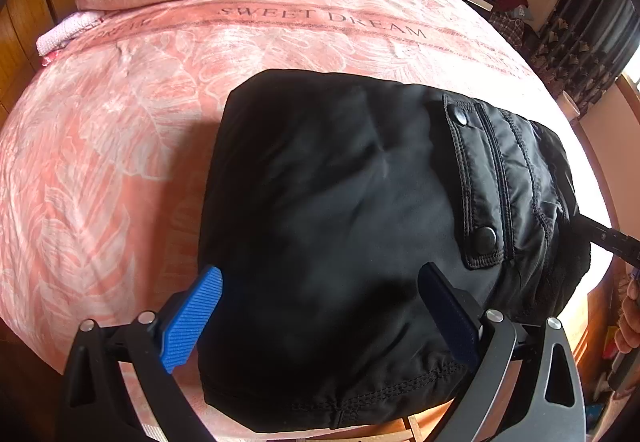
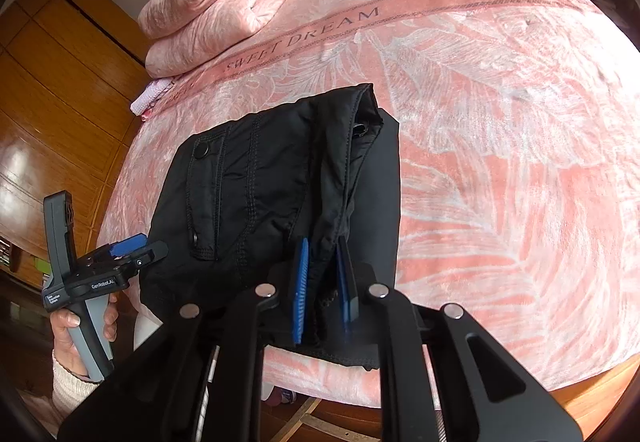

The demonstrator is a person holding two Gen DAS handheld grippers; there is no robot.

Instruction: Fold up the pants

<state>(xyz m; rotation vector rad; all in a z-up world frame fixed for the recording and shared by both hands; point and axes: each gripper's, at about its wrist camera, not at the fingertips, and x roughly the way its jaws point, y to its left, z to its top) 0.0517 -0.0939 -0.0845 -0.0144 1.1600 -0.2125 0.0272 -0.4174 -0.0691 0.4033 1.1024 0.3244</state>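
My right gripper (image 2: 324, 282) is nearest, its blue pads pressed together on a thick bunch of the black pants (image 2: 280, 194) at the edge closest to me. My left gripper (image 1: 320, 306) hangs just above the same pants with its blue pads spread wide apart and nothing between them; from my right side I see it held in my left hand (image 2: 80, 338) beside the pants' near left corner.

There is no box, basket or drawer here that I can see into, so nothing is held in anything.

The pants lie folded into a compact, puffy rectangle at the near edge of the pink bedspread (image 1: 120, 130). The fabric is shiny black and quilted, with a flap pocket (image 1: 476, 186) closed by two dark snaps and lines of stitching beside it. In my right view the layers stack unevenly, the upper one rumpled over a flatter one.

Farther off, the words SWEET DREAM run across the bedspread, and a folded pink quilt (image 2: 216, 2) sits at the far end beside a wooden wardrobe (image 2: 48, 82).
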